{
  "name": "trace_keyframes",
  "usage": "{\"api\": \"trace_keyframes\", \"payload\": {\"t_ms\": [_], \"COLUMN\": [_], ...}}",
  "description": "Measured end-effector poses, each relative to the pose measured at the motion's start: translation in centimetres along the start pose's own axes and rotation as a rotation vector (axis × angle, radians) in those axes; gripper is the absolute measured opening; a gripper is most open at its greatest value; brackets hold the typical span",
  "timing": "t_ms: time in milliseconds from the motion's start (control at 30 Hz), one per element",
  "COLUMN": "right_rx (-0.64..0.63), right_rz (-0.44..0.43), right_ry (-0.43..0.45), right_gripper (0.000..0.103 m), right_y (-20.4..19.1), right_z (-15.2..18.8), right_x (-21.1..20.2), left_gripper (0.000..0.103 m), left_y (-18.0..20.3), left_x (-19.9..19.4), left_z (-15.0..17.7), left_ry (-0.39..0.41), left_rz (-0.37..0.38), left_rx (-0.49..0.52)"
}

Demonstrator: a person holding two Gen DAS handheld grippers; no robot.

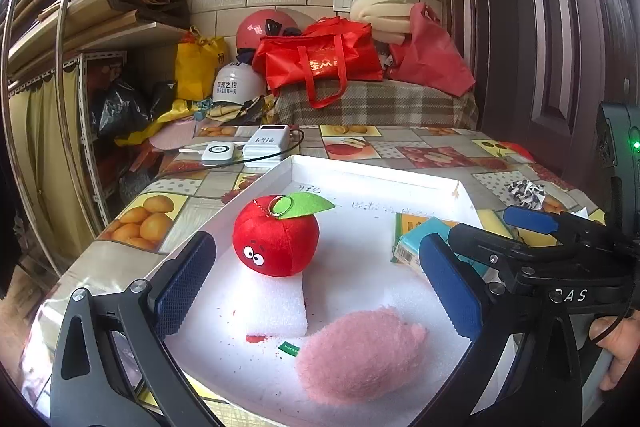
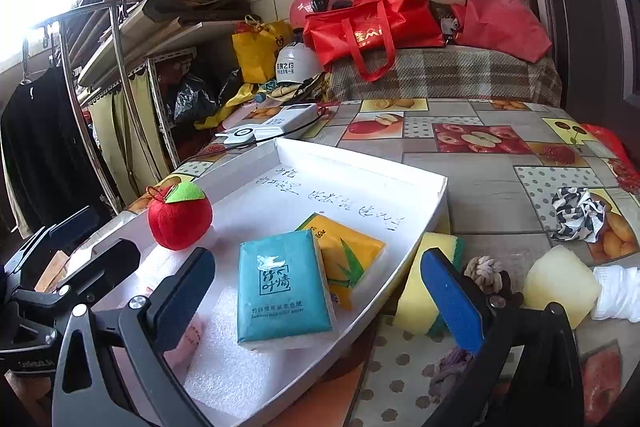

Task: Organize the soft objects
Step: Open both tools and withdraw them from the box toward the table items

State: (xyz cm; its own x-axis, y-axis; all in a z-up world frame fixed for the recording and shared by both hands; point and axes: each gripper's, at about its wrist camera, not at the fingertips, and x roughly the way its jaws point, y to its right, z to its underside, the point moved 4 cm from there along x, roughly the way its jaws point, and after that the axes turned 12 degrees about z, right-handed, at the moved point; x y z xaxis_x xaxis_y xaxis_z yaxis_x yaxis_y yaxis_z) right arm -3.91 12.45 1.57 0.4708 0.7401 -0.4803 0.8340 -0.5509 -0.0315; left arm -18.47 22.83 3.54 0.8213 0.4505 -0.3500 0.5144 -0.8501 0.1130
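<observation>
- left gripper (image 1: 316, 291): jaws spread wide, nothing between them, over the white tray (image 1: 372, 173).
- red apple plush (image 1: 276, 241): tray's left side, sitting on a white foam pad (image 1: 276, 311).
- pink fuzzy toy (image 1: 360, 355): near tray edge, right of the pad.
- teal tissue pack (image 2: 282, 291): in tray, overlapping yellow tissue pack (image 2: 348, 251).
- right gripper (image 2: 318, 295): jaws apart, empty, above the teal pack.
- yellow sponge (image 2: 420, 287): on the table, touching tray's right wall.
- rope knot (image 2: 482, 267), pale foam block (image 2: 560, 283), patterned scrunchie (image 2: 578, 213): on the table, right of tray.
</observation>
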Motion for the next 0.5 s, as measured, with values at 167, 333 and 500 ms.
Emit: {"api": "trace_keyframes", "payload": {"t_ms": [167, 333, 500], "right_rx": [0.009, 0.029, 0.037], "right_rz": [0.001, 0.000, -0.001], "right_ry": [-0.002, -0.002, 0.006], "right_gripper": [0.103, 0.103, 0.103], "right_y": [0.14, 0.56, 0.64], "right_z": [0.06, 0.07, 0.07], "right_x": [-0.05, -0.21, -0.40], "left_gripper": [0.103, 0.103, 0.103], "left_y": [0.01, 0.04, 0.00], "left_x": [-0.10, -0.06, -0.12], "left_z": [0.01, 0.01, 0.00], "left_ry": [0.000, 0.000, 0.001], "left_rz": [0.000, 0.000, 0.000], "left_rx": [0.002, 0.002, 0.003]}}
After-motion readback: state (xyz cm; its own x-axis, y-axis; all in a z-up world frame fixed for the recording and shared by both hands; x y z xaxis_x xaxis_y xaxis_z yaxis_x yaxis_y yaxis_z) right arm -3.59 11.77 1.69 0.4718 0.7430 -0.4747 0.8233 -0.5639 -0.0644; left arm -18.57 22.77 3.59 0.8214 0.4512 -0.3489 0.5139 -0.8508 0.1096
